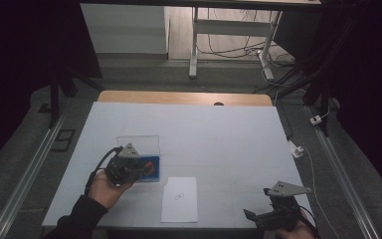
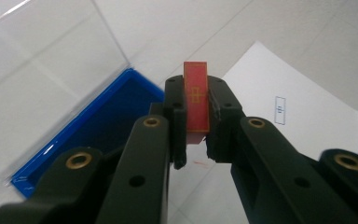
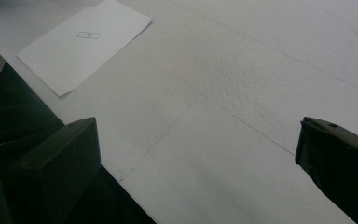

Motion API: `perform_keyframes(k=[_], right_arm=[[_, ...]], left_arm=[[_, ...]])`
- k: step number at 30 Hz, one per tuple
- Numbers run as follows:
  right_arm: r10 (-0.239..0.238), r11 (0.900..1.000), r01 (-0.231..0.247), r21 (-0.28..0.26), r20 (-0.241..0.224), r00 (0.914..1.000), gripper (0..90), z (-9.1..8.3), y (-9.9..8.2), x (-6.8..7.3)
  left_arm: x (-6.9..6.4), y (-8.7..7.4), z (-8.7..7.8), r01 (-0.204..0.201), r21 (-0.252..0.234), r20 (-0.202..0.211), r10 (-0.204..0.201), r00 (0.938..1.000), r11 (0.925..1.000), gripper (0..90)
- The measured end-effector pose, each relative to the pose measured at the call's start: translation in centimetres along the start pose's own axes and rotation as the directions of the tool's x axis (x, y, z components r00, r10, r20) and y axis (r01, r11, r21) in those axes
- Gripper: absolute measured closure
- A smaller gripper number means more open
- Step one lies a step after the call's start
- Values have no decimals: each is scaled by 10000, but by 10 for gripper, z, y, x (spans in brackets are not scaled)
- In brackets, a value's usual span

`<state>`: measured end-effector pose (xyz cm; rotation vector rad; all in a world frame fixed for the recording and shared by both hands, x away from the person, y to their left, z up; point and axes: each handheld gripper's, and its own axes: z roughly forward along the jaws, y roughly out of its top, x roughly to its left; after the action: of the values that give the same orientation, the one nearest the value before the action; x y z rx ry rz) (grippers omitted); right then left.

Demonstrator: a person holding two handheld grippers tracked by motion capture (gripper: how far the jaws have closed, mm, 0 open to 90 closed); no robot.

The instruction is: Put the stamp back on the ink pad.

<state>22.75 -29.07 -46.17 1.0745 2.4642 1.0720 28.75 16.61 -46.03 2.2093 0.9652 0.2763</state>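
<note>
One red card [image 2: 196,100] clamped in left hand-held gripper [image 2: 196,122], gold markings.

We see a table [image 1: 229,134] covered with a white sheet; at its far edge a strip of bare wood stays uncovered. On the white cover, near the left edge and closer to the near edge, lies a blue box [image 1: 154,172] with a clear lid [image 1: 138,144] standing open at its far side. Just beside the box, toward the middle of the near edge, lies a white paper [image 1: 180,199] with a small printed mark. Faint fold lines cross the cover.
</note>
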Motion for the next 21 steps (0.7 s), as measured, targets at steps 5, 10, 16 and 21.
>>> perform_keyframes(k=[5,10,16,21], right_arm=[[1,10000,-1,2,-1,10000,0,0,0,0],[-15,10000,15,-6,-1,10000,0,0,0,0],[0,10000,0,12,2,10000,0,0,0,0],[10,10000,-10,10,-12,10000,0,0,0,0]], left_arm=[[8,-3,0,199,-11,-162,-200,9997,9998,797],[15,-5,1,368,0,-323,-368,9988,9993,797],[23,-7,2,560,61,-492,-556,9972,9984,797],[29,-7,5,704,125,-668,-695,9953,9974,797]])
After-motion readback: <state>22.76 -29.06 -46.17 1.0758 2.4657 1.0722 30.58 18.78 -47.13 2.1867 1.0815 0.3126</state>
